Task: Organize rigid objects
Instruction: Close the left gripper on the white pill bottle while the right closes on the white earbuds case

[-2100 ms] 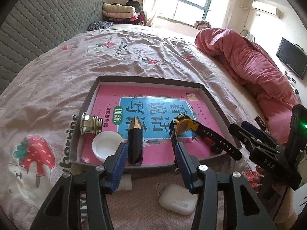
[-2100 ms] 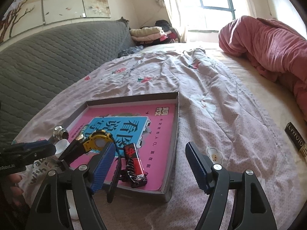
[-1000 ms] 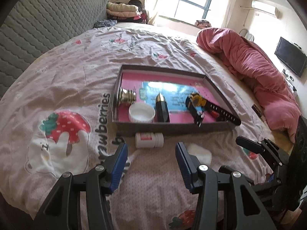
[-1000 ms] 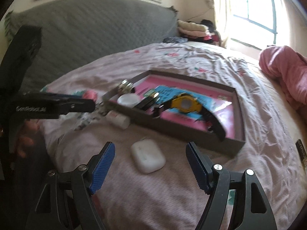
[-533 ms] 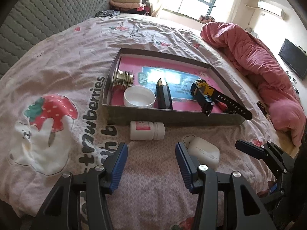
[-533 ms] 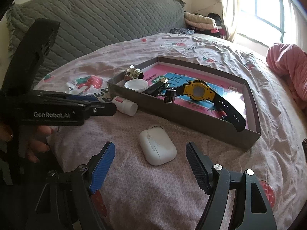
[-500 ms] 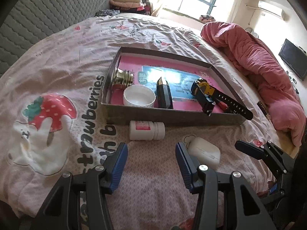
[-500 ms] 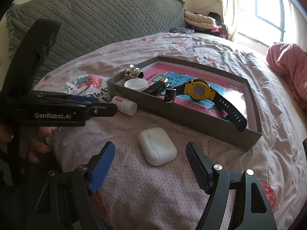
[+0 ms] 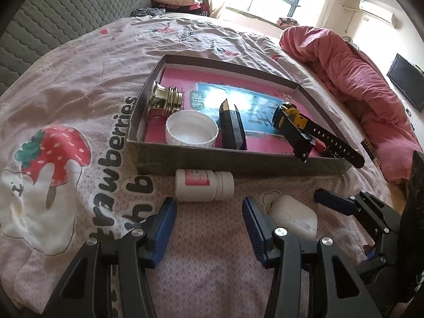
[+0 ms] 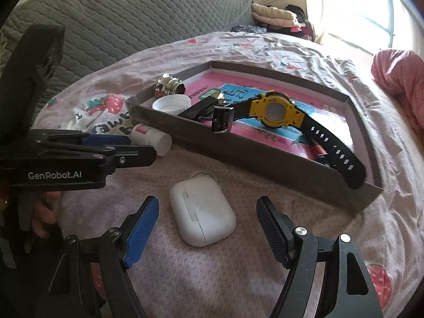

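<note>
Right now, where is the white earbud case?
The white earbud case lies on the bedspread outside the tray, just ahead of the right gripper, between its open fingers in the right wrist view, right of the pill bottle.

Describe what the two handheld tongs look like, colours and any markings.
Both are black angular frames with silver screw heads. The left tongs carry ribbed blue pads on both fingers. The right tongs have one blue ribbed pad and one that looks darker, near black. White "GenRobot.AI" lettering runs along the left tongs' side in the right wrist view.

Yellow-faced black watch (image 10: 275, 111), white bottle (image 9: 204, 185), white case (image 10: 202, 213), strawberry-print sheet (image 9: 53, 143)
</note>
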A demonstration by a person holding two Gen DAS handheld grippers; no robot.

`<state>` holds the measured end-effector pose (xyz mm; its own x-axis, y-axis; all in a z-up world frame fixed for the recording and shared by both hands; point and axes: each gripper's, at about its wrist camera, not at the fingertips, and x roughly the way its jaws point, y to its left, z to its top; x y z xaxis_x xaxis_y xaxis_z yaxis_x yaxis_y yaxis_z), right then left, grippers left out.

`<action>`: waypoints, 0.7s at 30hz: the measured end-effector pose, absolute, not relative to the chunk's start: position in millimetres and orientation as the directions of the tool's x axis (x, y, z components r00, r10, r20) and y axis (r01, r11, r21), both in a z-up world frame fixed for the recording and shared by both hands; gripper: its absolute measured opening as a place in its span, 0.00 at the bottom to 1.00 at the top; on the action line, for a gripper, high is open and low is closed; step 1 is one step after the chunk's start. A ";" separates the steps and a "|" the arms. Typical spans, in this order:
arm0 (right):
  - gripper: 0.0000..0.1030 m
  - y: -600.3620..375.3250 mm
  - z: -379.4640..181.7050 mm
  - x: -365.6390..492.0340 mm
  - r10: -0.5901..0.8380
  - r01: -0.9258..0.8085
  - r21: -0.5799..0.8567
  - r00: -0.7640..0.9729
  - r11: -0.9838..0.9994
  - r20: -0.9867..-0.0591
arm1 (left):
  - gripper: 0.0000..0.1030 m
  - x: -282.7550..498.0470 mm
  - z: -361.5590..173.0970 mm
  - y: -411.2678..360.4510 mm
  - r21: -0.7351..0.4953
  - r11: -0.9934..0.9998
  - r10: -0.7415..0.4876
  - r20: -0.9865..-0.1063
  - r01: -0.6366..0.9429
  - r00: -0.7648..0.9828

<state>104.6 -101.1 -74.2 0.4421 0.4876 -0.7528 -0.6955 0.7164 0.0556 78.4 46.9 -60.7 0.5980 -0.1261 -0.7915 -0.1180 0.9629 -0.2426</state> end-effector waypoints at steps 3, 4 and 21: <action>0.75 -93.3 -84.3 110.4 0.474 -0.705 0.062 0.405 0.706 -0.782 | 0.50 82.8 -63.2 47.6 -0.241 0.962 -0.122 -0.793 -0.124 0.597; 0.75 -92.1 -85.6 110.7 0.469 -0.705 0.058 0.406 0.707 -0.784 | 0.50 84.2 -63.8 48.2 -0.246 0.961 -0.123 -0.792 -0.128 0.597; 0.57 -83.6 -90.3 108.6 0.453 -0.714 0.026 0.415 0.700 -0.789 | 0.50 100.3 -73.2 41.8 -0.192 0.971 -0.069 -0.791 -0.139 0.609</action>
<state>108.6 -83.6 -90.3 0.4152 0.4530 -0.7889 -0.7136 0.7000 0.0264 100.3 41.8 -73.2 0.6085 -0.0691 -0.7905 -0.1395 0.9714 -0.1922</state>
